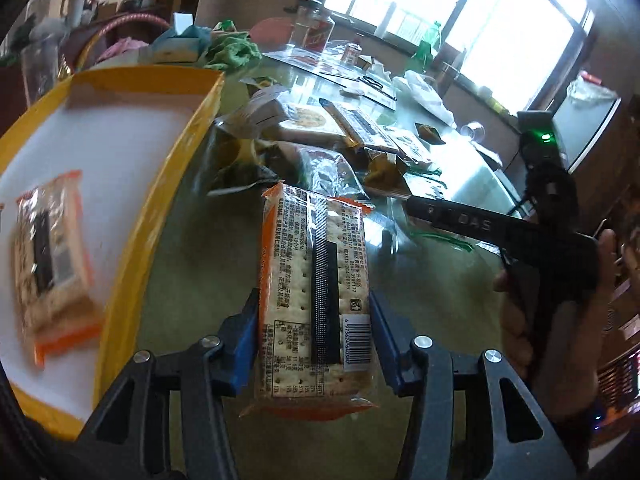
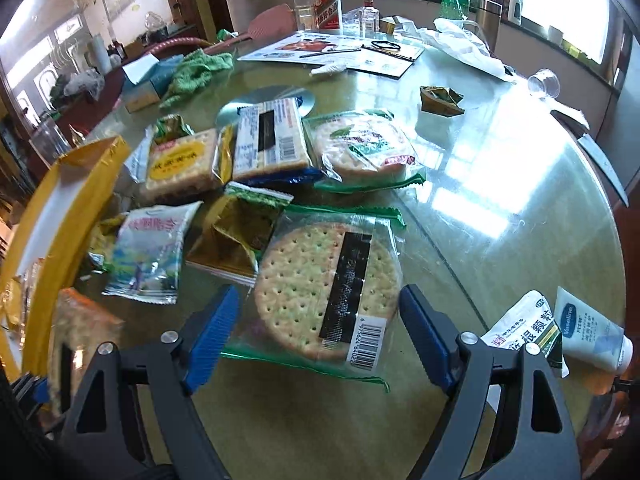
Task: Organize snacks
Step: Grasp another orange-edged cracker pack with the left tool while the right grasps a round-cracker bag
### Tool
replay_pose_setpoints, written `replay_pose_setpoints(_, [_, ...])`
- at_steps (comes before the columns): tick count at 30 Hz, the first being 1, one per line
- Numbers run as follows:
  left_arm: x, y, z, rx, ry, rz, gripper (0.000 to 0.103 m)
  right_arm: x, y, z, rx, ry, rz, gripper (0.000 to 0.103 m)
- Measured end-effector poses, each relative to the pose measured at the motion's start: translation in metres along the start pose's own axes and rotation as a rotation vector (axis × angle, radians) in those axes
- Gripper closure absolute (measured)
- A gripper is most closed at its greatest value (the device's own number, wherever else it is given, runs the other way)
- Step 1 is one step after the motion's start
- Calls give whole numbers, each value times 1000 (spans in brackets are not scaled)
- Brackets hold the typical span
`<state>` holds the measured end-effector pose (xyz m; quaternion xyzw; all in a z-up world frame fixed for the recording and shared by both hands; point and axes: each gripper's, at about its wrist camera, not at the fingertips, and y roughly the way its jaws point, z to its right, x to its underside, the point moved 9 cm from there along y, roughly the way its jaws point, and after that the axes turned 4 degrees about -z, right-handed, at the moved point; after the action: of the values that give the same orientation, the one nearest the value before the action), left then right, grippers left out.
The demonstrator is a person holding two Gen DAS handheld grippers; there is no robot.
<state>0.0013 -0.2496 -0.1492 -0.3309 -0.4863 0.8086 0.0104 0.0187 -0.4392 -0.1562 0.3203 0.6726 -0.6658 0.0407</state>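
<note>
L gripper [image 1: 314,320] clamps 1 orange cracker pkt [image 1: 316,300]; 1 more in yellow box [image 1: 160,184]. R gripper [image 2: 320,336] open over 1 round-cracker pkt [image 2: 326,284], not touching.

Left gripper [image 1: 314,328] angles downward, blue pads clamped against both sides of a cracker packet [image 1: 316,280]. Right gripper [image 2: 316,332] tilts down too, jaws spread wide, pads touching nothing.

A white tube [image 2: 596,330] at the worktop's right edge reads "Vaseline". The black tool body [image 1: 472,222] seen from the left wrist shows pale letters — upside down, roughly "DAS". Barcodes with digits too small to read sit on the orange-edged cracker pack [image 1: 316,304] and the round cracker pack [image 2: 328,292]; other print is Chinese, not legible.
</note>
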Motion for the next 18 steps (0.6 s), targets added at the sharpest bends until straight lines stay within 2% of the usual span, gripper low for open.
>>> replay_pose_setpoints(7, [4, -8, 1, 38, -22, 6, 52, -1, 11, -1, 76, -20, 0, 22])
replay_pose_setpoints(9, [5, -9, 1, 35, -22, 10, 52, 0, 9, 0, 74, -16, 3, 27])
replay_pose_setpoints(13, [6, -10, 0, 41, -23, 7, 52, 7, 4, 4, 72, 2, 8, 27])
replay_pose_setpoints(18, [6, -10, 1, 71, -31, 0, 52, 21, -12, 8, -34, 108, 37, 27])
